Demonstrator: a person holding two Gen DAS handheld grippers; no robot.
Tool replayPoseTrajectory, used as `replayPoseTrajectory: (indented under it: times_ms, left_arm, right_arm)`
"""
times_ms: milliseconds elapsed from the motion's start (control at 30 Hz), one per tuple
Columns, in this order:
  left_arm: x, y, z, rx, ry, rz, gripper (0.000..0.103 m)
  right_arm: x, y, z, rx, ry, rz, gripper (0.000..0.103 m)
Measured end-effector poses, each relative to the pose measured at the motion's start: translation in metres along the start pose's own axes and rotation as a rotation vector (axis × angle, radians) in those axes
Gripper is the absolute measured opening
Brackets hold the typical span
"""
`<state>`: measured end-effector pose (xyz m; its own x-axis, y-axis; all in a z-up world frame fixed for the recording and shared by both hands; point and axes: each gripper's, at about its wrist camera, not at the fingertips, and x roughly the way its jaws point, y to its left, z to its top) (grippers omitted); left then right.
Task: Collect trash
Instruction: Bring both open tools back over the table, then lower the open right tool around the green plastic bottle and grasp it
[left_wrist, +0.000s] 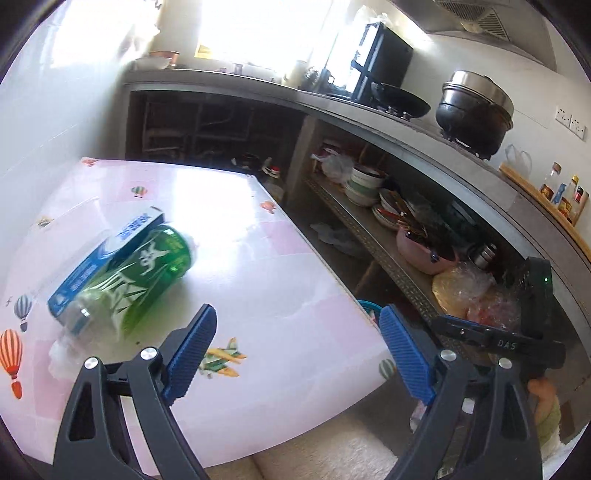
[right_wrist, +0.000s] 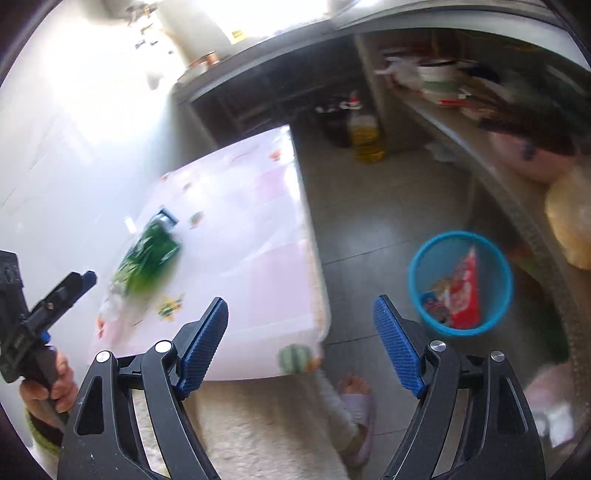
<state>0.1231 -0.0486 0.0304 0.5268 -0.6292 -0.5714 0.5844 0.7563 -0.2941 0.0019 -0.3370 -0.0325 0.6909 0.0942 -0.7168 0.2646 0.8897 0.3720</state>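
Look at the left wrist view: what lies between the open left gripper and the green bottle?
Only bare tablecloth; the left gripper is empty, and the green bottle lies against a blue box.

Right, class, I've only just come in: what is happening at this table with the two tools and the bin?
A person is clearing rubbish with a tool in each hand. Both the left tool and the right tool are open and empty. A green bottle and a blue-and-white carton lie side by side on the table, not yet collected. The blue bin on the floor beside the table already holds some wrappers, a red one among them.
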Motion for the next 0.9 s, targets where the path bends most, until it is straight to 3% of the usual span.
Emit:
replayPoseTrajectory:
  times_ms: [333, 633, 800, 900]
  left_arm:
    - [-0.052, 0.083, -0.032, -0.127, -0.127, 0.151, 0.088]
    - [-0.059, 0.125, -0.055, -0.203, -0.137, 0.215, 0.088]
    - [-0.058, 0.143, -0.061, -0.249, -0.145, 0.218, 0.087]
    - [-0.053, 0.157, -0.058, -0.271, -0.135, 0.214, 0.081]
  right_arm:
    - [0.051, 0.071, 0.02, -0.072, 0.141, 0.197, 0.077]
    - [0.111, 0.155, 0.029, 0.037, 0.35, 0.444, 0.077]
    - [0.164, 0.196, 0.035, 0.099, 0.443, 0.451, 0.077]
    - [0.197, 0.212, 0.031, 0.163, 0.496, 0.404, 0.078]
